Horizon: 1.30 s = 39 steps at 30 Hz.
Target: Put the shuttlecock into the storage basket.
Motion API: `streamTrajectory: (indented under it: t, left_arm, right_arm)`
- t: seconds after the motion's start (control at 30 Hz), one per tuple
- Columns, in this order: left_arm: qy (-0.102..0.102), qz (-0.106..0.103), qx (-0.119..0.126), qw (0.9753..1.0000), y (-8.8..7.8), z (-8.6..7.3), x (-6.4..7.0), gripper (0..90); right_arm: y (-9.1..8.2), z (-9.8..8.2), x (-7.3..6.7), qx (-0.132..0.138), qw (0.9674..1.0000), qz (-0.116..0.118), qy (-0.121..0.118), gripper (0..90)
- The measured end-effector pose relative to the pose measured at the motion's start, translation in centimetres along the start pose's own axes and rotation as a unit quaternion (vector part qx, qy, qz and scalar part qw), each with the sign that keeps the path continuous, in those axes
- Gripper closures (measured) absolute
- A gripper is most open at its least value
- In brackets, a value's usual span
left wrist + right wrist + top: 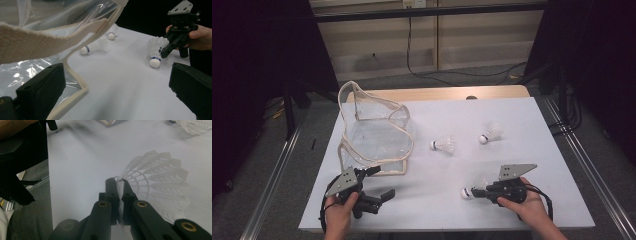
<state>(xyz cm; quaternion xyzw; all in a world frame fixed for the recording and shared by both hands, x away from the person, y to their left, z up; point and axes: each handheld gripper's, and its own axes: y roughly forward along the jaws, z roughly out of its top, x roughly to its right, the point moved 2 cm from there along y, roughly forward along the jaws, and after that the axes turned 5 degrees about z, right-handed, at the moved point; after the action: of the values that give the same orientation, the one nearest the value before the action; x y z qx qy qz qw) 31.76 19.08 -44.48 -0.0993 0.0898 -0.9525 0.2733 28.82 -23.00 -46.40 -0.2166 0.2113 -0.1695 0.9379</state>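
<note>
The right gripper point(482, 191) pinches a white feathered shuttlecock point(474, 191) (cork pointing left); the clear plastic bag point(374, 131) lies far left.

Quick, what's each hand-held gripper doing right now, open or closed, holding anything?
Left hand-held gripper: open, holding nothing, beside the clear bag.
Right hand-held gripper: shut on a shuttlecock, pinching its feathers.

White shuttlecock point(473, 191), feather skirt pinched, cork down near the table's near edge
</note>
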Motion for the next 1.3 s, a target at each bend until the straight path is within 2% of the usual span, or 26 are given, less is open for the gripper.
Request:
streamTrajectory:
  t: [0.3, 0.53, 0.93, 1.3]
  left_arm:
    - [0.001, -0.002, -0.003, 1.0000, 0.1, -0.1, 0.0, 0.8]
    - [0.002, -0.002, -0.004, 1.0000, 0.1, -0.1, 0.1, 0.7]
    - [0.006, 0.000, -0.006, 1.0000, 0.1, -0.1, 0.0, 0.8]
    - [0.004, -0.002, -0.004, 1.0000, 0.0, -0.2, 0.0, 0.8]
  right_arm:
    - [-0.1, 0.0, 0.0, 0.000, 1.0000, -0.002, -0.001, 89.1]
    - [-0.7, 0.2, 0.1, 0.019, 0.9997, -0.012, 0.003, 89.2]
    - [-1.0, 0.6, 0.4, 0.034, 0.9992, -0.020, 0.009, 89.4]
    - [-1.0, 0.8, 0.7, 0.038, 0.9988, -0.026, 0.016, 89.4]
